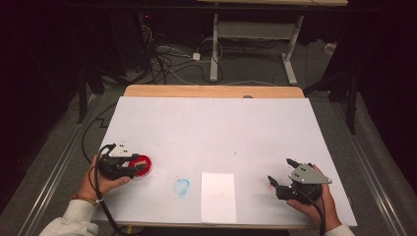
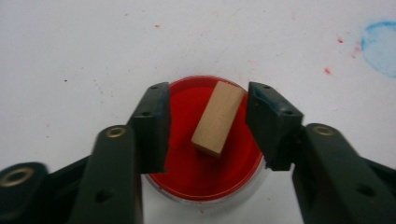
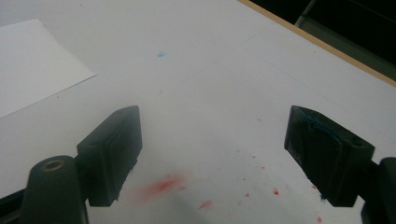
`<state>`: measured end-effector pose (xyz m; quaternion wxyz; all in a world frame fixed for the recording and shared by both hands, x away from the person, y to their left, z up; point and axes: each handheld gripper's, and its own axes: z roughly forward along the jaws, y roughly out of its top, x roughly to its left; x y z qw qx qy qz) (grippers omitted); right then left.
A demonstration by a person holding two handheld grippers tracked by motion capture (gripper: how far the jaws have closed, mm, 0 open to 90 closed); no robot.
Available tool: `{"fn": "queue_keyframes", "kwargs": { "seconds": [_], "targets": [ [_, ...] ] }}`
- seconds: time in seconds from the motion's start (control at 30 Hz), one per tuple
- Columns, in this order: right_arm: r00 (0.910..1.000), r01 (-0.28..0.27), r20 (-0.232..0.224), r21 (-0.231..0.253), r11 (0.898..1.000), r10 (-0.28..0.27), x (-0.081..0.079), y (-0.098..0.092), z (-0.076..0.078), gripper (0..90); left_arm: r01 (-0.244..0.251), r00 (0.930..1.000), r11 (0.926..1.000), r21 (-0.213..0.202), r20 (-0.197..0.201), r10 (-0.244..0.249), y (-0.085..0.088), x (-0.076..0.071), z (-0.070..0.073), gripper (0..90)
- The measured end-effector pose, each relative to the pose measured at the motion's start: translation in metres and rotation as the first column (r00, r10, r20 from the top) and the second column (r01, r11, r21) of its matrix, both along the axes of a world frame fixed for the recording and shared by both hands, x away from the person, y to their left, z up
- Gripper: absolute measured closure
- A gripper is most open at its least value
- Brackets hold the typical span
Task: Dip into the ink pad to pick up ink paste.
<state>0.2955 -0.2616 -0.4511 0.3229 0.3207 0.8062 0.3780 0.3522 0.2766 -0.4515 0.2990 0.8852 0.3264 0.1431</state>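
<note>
- Left gripper view: the left gripper point(image 2: 208, 126) has its black jaws parted on either side of a small tan wooden block point(image 2: 218, 117), neither pad clearly touching it.
- That block lies tilted in a round clear dish of red ink point(image 2: 187, 172) near the table's left front.
- Right gripper point(image 3: 212, 156) hangs spread wide above the white table cover point(image 3: 210, 70), over red smears point(image 3: 161, 185).
- High view: a white paper sheet point(image 1: 218, 196) lies between the grippers, a blue smudge point(image 1: 182, 186) just left of it.
</note>
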Motion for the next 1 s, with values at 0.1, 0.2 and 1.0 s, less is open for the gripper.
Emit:
{"fn": "queue_keyframes", "kwargs": {
  "seconds": [0.1, 0.2, 1.0],
  "targets": [
    [1.0000, -0.003, -0.004, -0.003, 1.000, 0.003, 0.0001, 0.0008, -0.0004, 19.2, 0.037, 0.9993, 0.9993, 0.012, 0.000, -0.037, -0.0031, 0.0012, 0.0001, 52.9],
    [0.9999, -0.013, -0.012, -0.005, 1.000, 0.013, 0.0002, 0.0012, -0.0009, 19.2, 0.070, 0.9975, 0.9968, 0.039, -0.009, -0.070, -0.0070, 0.0016, 0.0003, 58.5],
    [0.9990, -0.027, -0.035, 0.008, 1.000, 0.027, 0.0006, 0.0011, -0.0012, 20.6, 0.040, 0.9985, 0.9982, 0.046, -0.039, -0.038, -0.0076, 0.0075, -0.0030, 69.5]
  ]
}}
